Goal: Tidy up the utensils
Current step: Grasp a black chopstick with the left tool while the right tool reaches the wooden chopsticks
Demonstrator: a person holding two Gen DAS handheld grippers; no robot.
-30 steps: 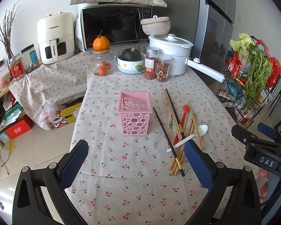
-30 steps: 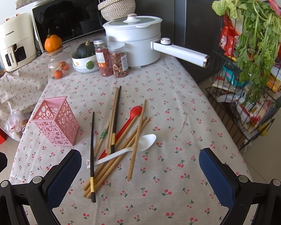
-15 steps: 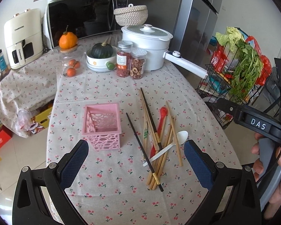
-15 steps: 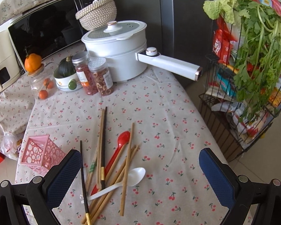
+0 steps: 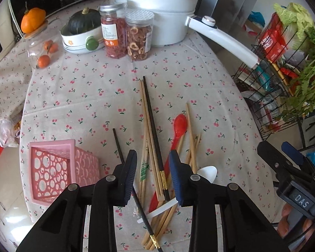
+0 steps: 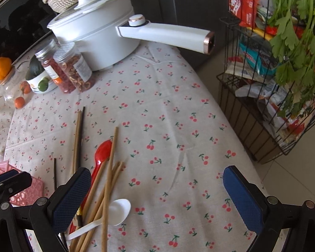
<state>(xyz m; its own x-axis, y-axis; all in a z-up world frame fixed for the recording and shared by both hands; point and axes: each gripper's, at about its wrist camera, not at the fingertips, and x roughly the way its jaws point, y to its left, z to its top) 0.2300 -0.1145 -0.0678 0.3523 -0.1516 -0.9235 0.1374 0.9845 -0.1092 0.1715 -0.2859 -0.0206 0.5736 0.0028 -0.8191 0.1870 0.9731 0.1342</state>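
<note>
A pile of wooden chopsticks (image 5: 147,126) and dark chopsticks (image 5: 154,130) lies on the cherry-print tablecloth with a red spoon (image 5: 179,126) and a white spoon (image 5: 208,173). A pink openwork basket (image 5: 58,168) stands to their left. My left gripper (image 5: 152,168) hovers low over the pile, its jaws part-closed around several chopsticks without gripping. My right gripper (image 6: 157,193) is wide open and empty, just right of the pile (image 6: 107,178). The red spoon (image 6: 101,153) and white spoon (image 6: 117,210) show there too.
A white pot (image 5: 157,14) with a long handle (image 5: 222,42), two jars (image 5: 124,35), a bowl with a squash (image 5: 82,33) and an orange (image 5: 32,20) stand at the back. A wire rack with greens (image 6: 283,63) stands right of the table.
My left gripper has dropped down and forward onto the chopstick pile and its jaws have narrowed. My right gripper has moved closer to the table and to the right.
</note>
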